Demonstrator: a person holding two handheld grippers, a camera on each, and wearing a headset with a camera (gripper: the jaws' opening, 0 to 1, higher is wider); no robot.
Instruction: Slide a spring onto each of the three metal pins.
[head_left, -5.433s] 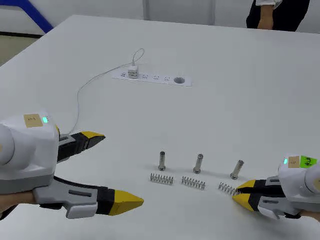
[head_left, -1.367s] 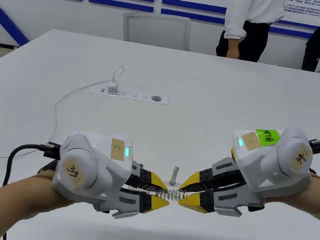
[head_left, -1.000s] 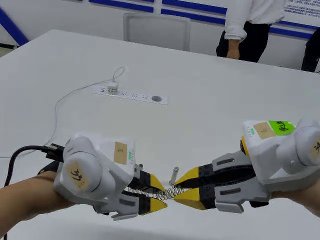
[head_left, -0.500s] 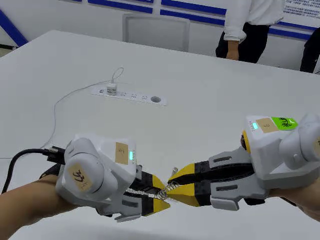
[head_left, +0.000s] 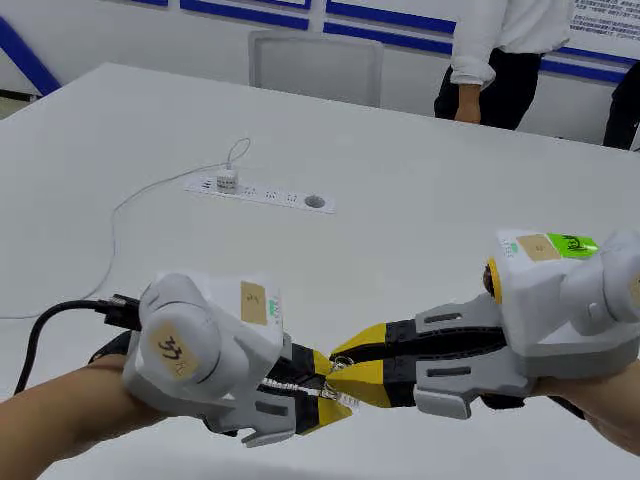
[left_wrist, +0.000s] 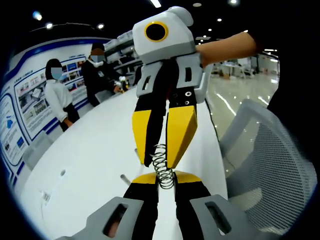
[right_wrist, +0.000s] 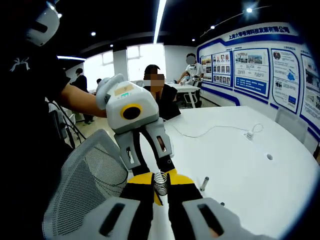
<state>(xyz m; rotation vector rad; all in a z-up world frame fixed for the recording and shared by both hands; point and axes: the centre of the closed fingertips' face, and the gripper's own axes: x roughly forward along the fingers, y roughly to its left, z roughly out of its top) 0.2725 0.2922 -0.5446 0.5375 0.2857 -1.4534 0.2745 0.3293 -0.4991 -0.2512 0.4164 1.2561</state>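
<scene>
Spring held in the air between both tools, over the counter (head_left: 420, 230). Looks like the threading step for one spring.

Left tool (head_left: 316, 392) is clamped tight at the near end of the spring (left_wrist: 163, 167). Can't tell if a pin already sits inside the coil there. The coil is short and runs straight across to the right tool (head_left: 340, 372), whose jaws are closed on its far end, tips almost nose to nose. In the right gripper view a bare pin (right_wrist: 204, 183) stands on the counter beyond the tips, well apart from the spring. My read: no pin seen finished yet. Next move needs the coil bore in line with a pin's axis. One tool should ease off so the coil can slide, with a light grip so it doesn't kink or fly off.
</scene>
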